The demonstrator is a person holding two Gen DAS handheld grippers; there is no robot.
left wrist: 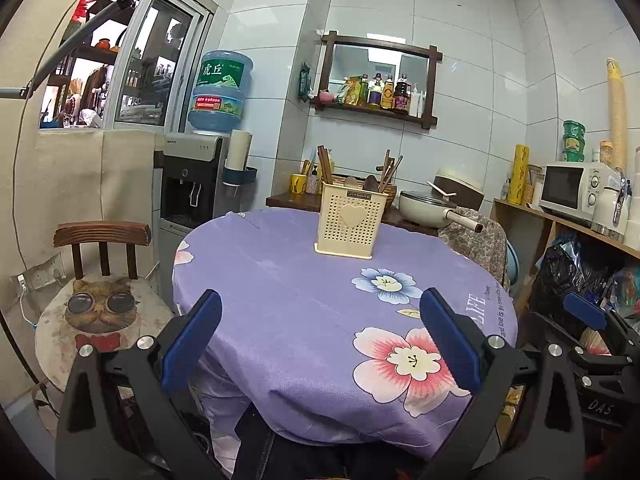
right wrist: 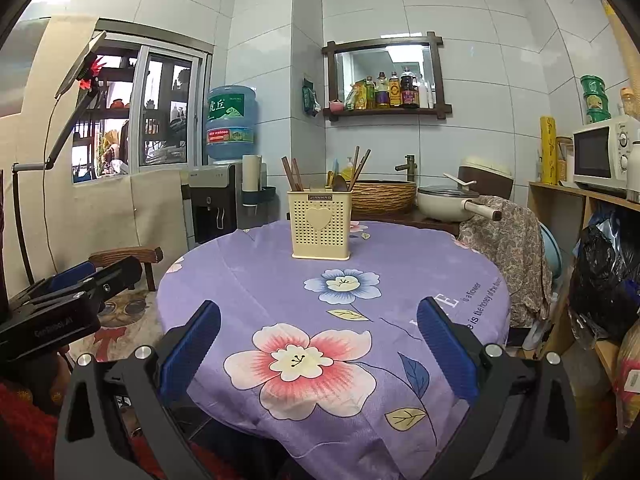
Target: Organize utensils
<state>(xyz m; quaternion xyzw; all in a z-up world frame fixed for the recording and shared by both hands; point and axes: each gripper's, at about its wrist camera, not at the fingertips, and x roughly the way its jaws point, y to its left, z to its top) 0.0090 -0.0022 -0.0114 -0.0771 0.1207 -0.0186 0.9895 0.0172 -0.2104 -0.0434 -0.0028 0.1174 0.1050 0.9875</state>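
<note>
A cream perforated utensil holder (left wrist: 346,224) with a heart on its front stands upright at the far side of the round table (left wrist: 304,300). It also shows in the right wrist view (right wrist: 320,224). Brown chopsticks (left wrist: 325,168) and spoons (left wrist: 362,183) stick out of its top, as do the chopsticks (right wrist: 292,174) in the right wrist view. My left gripper (left wrist: 320,340) is open and empty over the table's near edge. My right gripper (right wrist: 318,344) is open and empty, also over the near edge, to the right of the left one.
The table wears a purple floral cloth (right wrist: 332,320). A wooden chair with a cat cushion (left wrist: 100,312) stands at the left. A water dispenser (left wrist: 192,184), a pan (left wrist: 428,206), a cloth-draped chair (right wrist: 508,248) and a shelf with a microwave (left wrist: 576,190) surround the table.
</note>
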